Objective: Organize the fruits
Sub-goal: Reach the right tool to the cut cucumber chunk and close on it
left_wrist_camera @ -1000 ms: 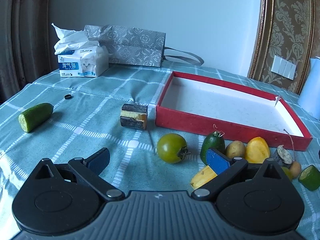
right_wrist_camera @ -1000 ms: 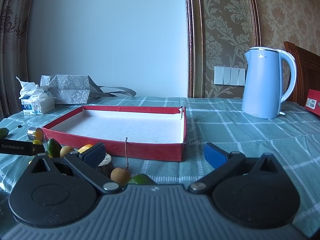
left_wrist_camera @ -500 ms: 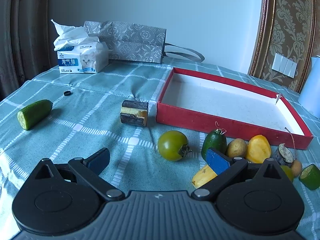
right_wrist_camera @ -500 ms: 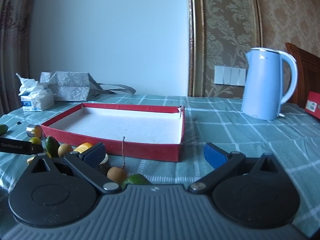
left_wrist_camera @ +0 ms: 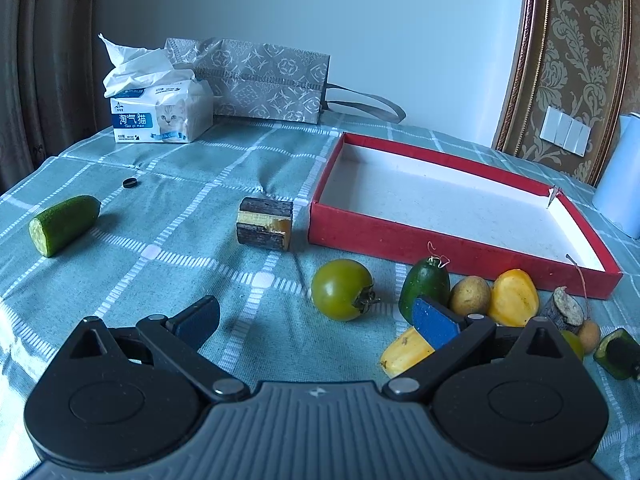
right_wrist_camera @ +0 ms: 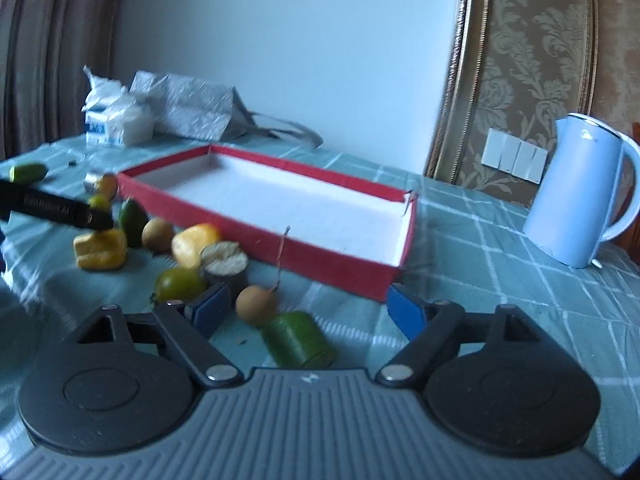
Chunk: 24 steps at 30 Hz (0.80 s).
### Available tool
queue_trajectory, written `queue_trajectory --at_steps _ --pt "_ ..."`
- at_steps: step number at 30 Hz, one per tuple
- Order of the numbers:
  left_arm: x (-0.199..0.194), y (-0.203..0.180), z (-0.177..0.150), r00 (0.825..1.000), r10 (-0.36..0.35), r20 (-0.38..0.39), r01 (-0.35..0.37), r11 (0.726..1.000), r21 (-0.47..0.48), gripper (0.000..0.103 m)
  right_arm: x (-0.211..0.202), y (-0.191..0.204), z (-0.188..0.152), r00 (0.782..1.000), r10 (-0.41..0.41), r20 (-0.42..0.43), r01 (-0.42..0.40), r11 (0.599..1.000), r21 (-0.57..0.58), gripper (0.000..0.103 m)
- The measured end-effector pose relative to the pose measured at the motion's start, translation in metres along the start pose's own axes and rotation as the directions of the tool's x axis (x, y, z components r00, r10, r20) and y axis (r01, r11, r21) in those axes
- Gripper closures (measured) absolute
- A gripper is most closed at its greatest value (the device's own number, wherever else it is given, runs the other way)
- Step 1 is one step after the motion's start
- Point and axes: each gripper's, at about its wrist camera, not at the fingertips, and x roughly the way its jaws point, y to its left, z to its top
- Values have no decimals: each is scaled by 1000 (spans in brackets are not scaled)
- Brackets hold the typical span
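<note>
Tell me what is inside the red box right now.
Nothing shows inside the red box: only its bare white floor, in both wrist views. The fruits, such as the green tomato, lie outside on the cloth. The strip just behind its near wall is hidden.

Soft daylight, one sharp view and one smeared by motion.

The left wrist view is crisp: the round green tomato (left_wrist_camera: 341,289) carries a small highlight and drops a soft shadow on the teal checked tablecloth (left_wrist_camera: 168,236), and the white floor of the shallow red cardboard tray (left_wrist_camera: 452,246) is bright. A washed-out glare patch sits at the cloth's lower left edge. Fisheye bending curves the gold-patterned wall panel (left_wrist_camera: 576,60) and darkens the corners. The right wrist view is blurred throughout; the pale blue plastic kettle (right_wrist_camera: 576,192) and the small round brown longan (right_wrist_camera: 256,304) have smeared outlines.
</note>
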Motion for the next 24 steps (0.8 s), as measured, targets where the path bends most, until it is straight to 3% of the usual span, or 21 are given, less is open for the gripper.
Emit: queue_trajectory --at_steps 5,7,24 --pt "0 0 0 1000 -1 -1 1 1000 -1 0 -1 -1 -2 1000 16 -27 -16 1000 22 19" --pt "0 1 0 1000 -3 -2 3 1000 -3 0 -1 -2 -3 999 28 -39 -27 999 33 27" --pt "1 1 0 1000 -3 -3 3 1000 -3 0 4 -7 -5 996 21 -86 -17 999 48 27"
